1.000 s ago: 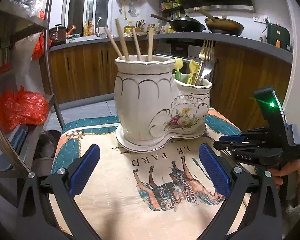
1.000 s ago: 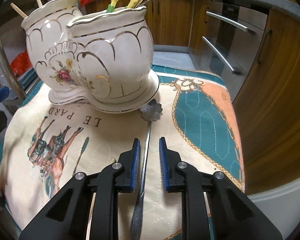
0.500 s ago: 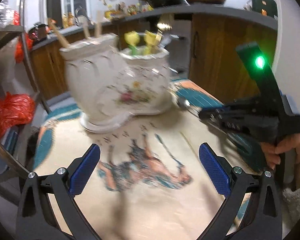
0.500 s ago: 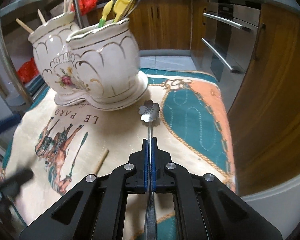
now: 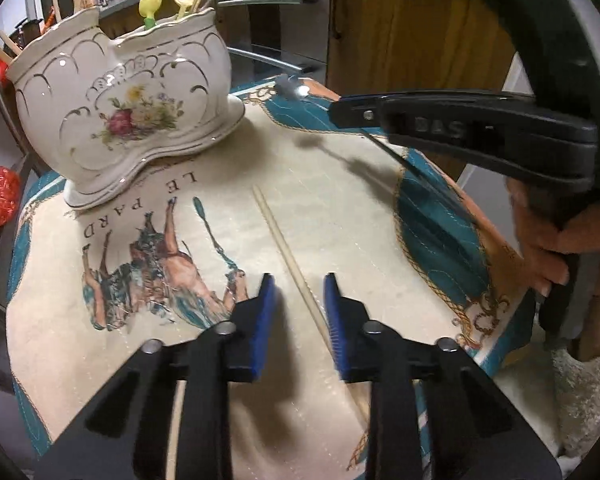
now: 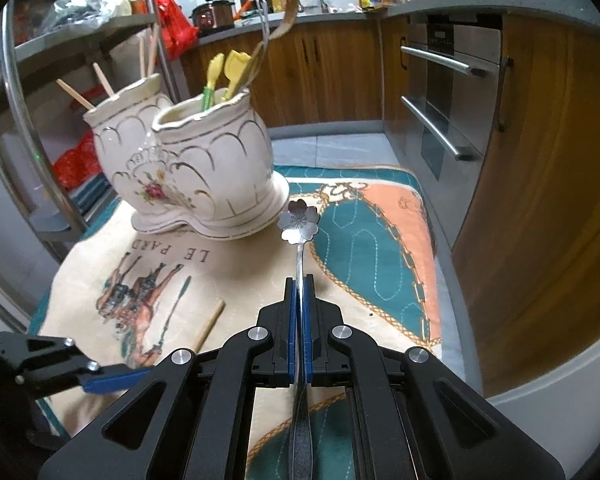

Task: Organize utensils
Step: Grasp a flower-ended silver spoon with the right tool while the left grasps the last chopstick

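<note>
On the tabletop [image 6: 380, 240] beside the white holder [image 6: 204, 176], a flower spoon [image 6: 299, 220] is held clenched in the right gripper [image 6: 299, 296], while a chopstick [image 5: 288, 252] is straddled by the left gripper [image 5: 298, 300], spread wide, probably to be pinched next.

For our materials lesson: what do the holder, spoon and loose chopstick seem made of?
Holder: glazed ceramic, probably; glossy white with gilt lines and painted flowers. Spoon: polished metal, likely steel; grey and reflective. Chopstick: pale matte wood or bamboo.

I see white ceramic holder [image 6: 204, 176], gold scallops, pink floral | cream quilted mat [image 5: 340, 216], teal-peach border, horse print | silver flower-bowl spoon [image 6: 299, 222] | blue pads [image 5: 262, 312]
</note>
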`<state>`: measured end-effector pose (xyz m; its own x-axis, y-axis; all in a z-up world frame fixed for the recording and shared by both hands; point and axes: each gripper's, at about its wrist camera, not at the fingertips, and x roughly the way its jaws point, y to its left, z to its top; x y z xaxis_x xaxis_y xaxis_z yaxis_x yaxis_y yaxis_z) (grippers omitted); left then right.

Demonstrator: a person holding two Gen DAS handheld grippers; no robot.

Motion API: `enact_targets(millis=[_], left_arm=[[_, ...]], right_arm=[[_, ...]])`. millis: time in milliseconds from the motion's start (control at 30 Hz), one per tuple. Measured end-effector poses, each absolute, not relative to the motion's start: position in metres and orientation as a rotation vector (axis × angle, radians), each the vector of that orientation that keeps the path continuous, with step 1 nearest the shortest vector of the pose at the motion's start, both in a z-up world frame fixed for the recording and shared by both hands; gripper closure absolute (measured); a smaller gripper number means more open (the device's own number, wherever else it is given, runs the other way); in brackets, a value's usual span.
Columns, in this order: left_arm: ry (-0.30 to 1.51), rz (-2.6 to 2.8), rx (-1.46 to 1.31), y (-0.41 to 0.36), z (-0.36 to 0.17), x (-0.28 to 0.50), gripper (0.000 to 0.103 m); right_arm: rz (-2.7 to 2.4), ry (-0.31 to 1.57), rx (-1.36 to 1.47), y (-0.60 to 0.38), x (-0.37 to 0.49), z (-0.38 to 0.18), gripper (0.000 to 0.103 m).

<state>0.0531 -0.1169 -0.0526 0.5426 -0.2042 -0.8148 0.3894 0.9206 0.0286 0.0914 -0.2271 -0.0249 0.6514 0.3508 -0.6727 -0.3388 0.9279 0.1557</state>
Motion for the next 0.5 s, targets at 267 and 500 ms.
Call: enact_targets(millis=[267,500], left_arm=[[0.971,-0.339,0.246,-0.098,-0.045,0.059,0.098],[1.002,-0.347,0.22,-0.08,-0.04,0.068,0.095]], right_arm=[[0.422,0.739,0.023,-0.228,0.081,-0.017,0.099],[0.445,0.717,0.025,-0.225,0.078,-0.011,0.099]])
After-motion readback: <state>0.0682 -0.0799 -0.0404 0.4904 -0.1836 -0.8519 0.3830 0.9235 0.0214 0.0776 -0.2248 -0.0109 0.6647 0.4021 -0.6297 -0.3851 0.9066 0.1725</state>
